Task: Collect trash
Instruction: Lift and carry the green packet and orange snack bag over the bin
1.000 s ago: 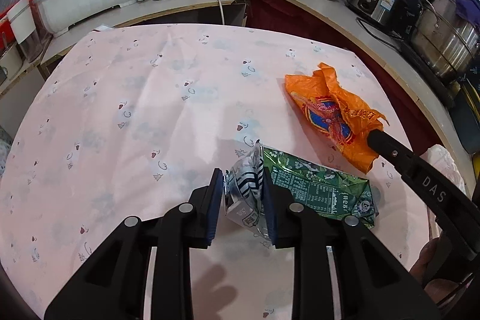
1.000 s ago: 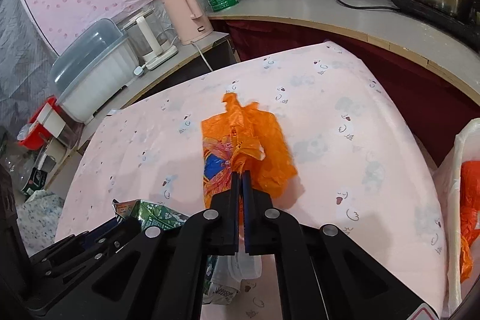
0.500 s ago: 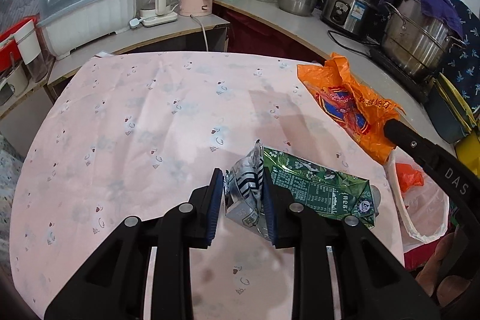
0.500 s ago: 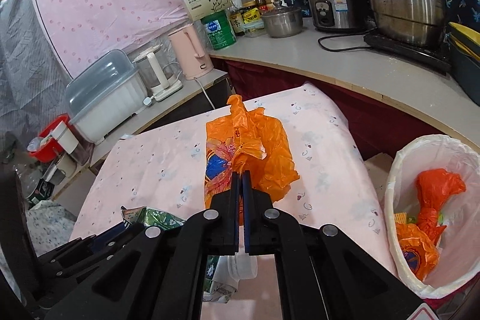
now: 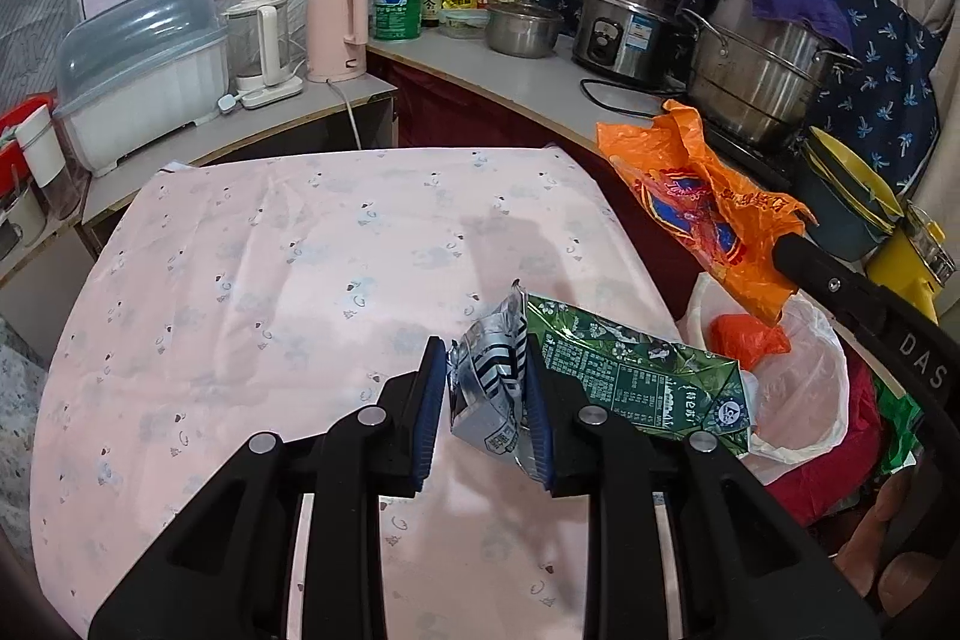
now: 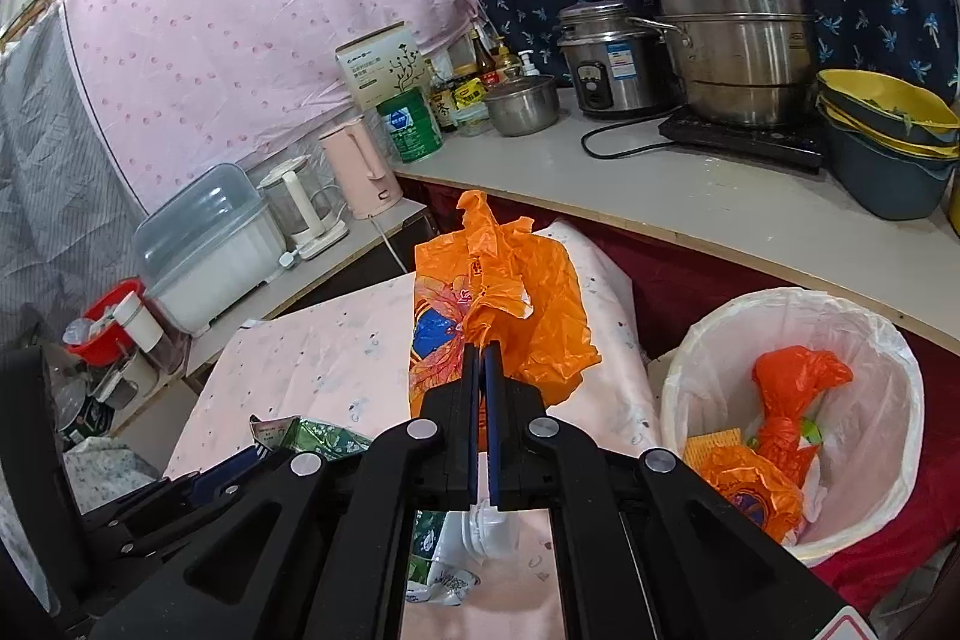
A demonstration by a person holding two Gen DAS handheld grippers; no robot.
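Observation:
My left gripper (image 5: 485,400) is shut on a crushed green drink carton (image 5: 636,379), pinching its silver folded end above the pink tablecloth (image 5: 288,280). My right gripper (image 6: 483,361) is shut on a crumpled orange plastic bag (image 6: 510,292), which hangs in the air beside the table's right edge. The same orange bag (image 5: 696,202) shows at the right of the left wrist view, above the bin. A white-lined trash bin (image 6: 864,340) stands low at the right and holds orange bags and a yellow scrap. The carton (image 6: 318,433) also peeks in at lower left of the right wrist view.
A curved counter (image 6: 690,196) behind the bin carries steel pots (image 6: 738,40), a rice cooker (image 6: 606,64), stacked bowls (image 6: 888,118) and a green tin (image 6: 411,124). A pink kettle (image 5: 336,28) and a lidded white box (image 5: 144,70) stand beyond the table. A person's fingers (image 5: 888,562) show at lower right.
Both grippers have risen off the table with their trash and swung right, toward the bin. The orange bag has left the cloth and the bin has come into view.

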